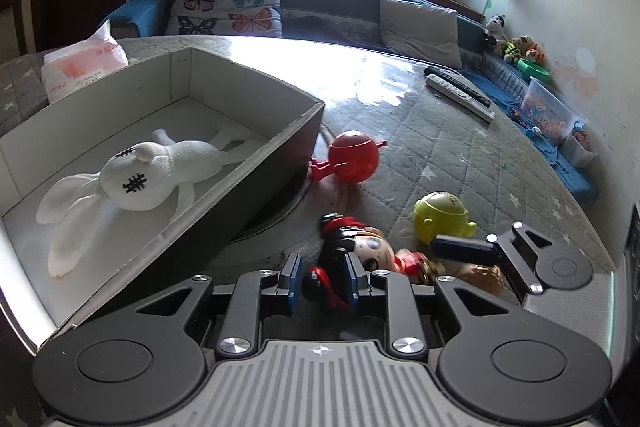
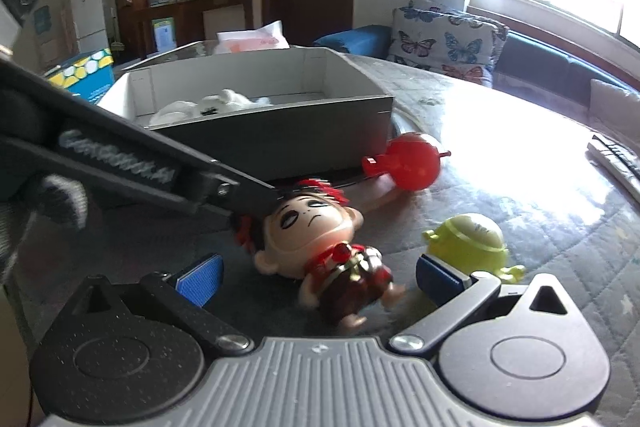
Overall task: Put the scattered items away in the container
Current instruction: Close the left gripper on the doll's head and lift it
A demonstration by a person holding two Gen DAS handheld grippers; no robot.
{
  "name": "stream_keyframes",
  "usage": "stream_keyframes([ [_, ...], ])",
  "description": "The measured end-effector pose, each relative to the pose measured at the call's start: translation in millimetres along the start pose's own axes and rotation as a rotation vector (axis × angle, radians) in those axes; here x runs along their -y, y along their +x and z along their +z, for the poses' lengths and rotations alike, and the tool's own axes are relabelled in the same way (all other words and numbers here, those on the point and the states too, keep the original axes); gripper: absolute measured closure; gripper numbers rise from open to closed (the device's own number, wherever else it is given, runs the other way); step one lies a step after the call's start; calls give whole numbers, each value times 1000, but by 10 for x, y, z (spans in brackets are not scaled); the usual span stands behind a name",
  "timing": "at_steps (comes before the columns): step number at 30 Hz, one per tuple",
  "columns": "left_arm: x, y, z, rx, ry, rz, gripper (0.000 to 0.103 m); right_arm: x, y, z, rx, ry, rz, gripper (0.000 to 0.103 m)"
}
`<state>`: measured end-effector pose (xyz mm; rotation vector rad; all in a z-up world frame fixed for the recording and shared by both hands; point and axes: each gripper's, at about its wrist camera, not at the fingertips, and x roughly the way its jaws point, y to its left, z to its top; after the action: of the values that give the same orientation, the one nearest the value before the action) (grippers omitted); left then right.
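Toys lie scattered on a quilted table [image 1: 460, 155] beside an open cardboard box [image 1: 256, 163], with the tidying only partly done. One item, a white stuffed rabbit [image 1: 136, 179], already rests inside the box. Three remain outside it: a big-headed doll [image 2: 320, 247] with red-and-black hair lying on its back near the box's corner, a red round toy [image 2: 412, 163] just beside the box wall, and a yellow-green round toy [image 2: 472, 243] farther out on the table.

Both handheld grippers have closed in on the doll. The left gripper [image 1: 320, 281] straddles the doll's hair with its blue pads [image 1: 290, 279] partly apart; the hair sits between them, but whether the pads press on it cannot be told from either view. The right gripper [image 2: 320, 277] stands released, jaws spread wide to either side of the doll's body without touching it.

Judging by the layout, the doll appears to be the next item for the box, leaving the two round toys to follow. Remote controls [image 1: 460, 91] and a tissue pack [image 1: 84, 67] also sit on the table.
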<state>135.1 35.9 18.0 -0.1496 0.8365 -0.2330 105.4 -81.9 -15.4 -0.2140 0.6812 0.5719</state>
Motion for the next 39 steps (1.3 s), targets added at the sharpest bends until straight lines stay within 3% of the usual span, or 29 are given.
stream_keyframes([
  [4,-43,10,-19,-7,-23,-3,79,-119,-54,-34,1,-22,27,0],
  [13,-182,-103,-77,-2,-134,-101,79,-141,-198,-29,24,23,25,1],
  [30,-452,46,-173,22,-401,-254,77,82,-33,153,-27,81,37,32],
  [35,-535,83,-153,26,-464,-282,76,115,-22,145,-34,89,40,35],
  [39,-532,96,-137,29,-465,-259,71,137,-32,142,-34,107,50,37],
])
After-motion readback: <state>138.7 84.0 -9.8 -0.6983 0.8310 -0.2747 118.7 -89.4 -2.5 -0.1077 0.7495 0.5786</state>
